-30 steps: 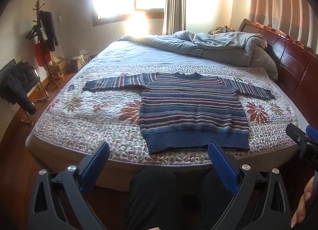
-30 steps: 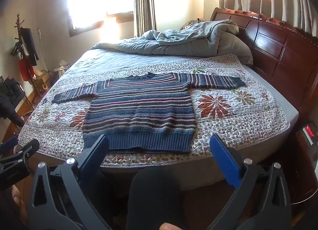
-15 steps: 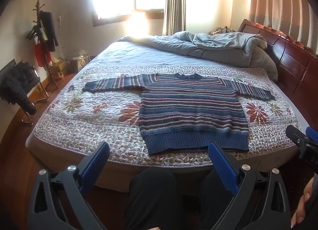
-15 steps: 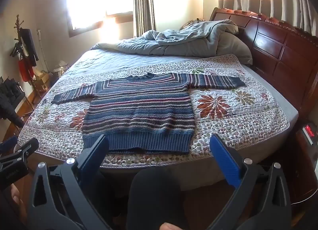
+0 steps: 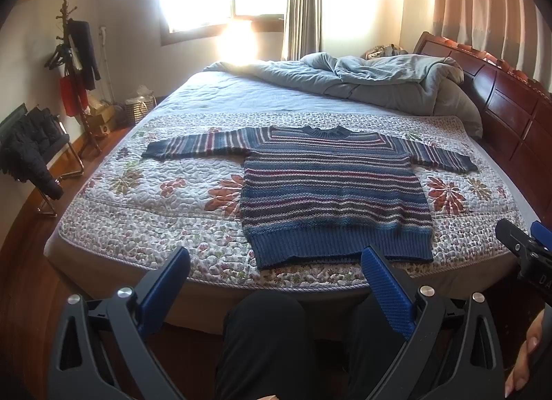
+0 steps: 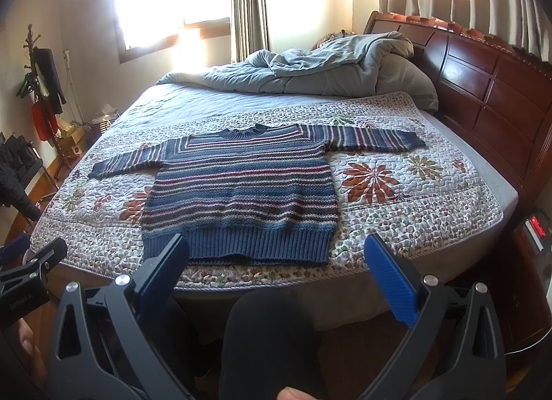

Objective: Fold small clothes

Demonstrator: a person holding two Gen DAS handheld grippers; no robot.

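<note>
On the bed: striped sweater (image 5: 331, 189) lies flat, face up, on the floral quilt (image 5: 145, 206), hem toward the near edge at 6 o'clock, collar at 12, sleeves spread to 9 and 3.
Left claw: left claw (image 5: 276, 282) spread wide, holding nothing, short of the bed edge, well apart from the hem.
Right claw: right claw (image 6: 276, 272) likewise wide and empty, hanging before the hem.
Step in hand: folding not yet begun; probably the approach to a first grasp.
Doing it well: take each sleeve near its cuff, lay it across the chest, then pinch the hem corners and carry them toward the collar; the thick knit should want a deep bite to avoid slipping.
Around: rumpled grey duvet (image 6: 310, 68) at 12 o'clock, wooden headboard (image 6: 483, 82) at 2 to 3, coat stand (image 5: 74, 65) at 10.
In the way: person's knee (image 6: 269, 331) below the claws; nothing lies on the sweater.
</note>
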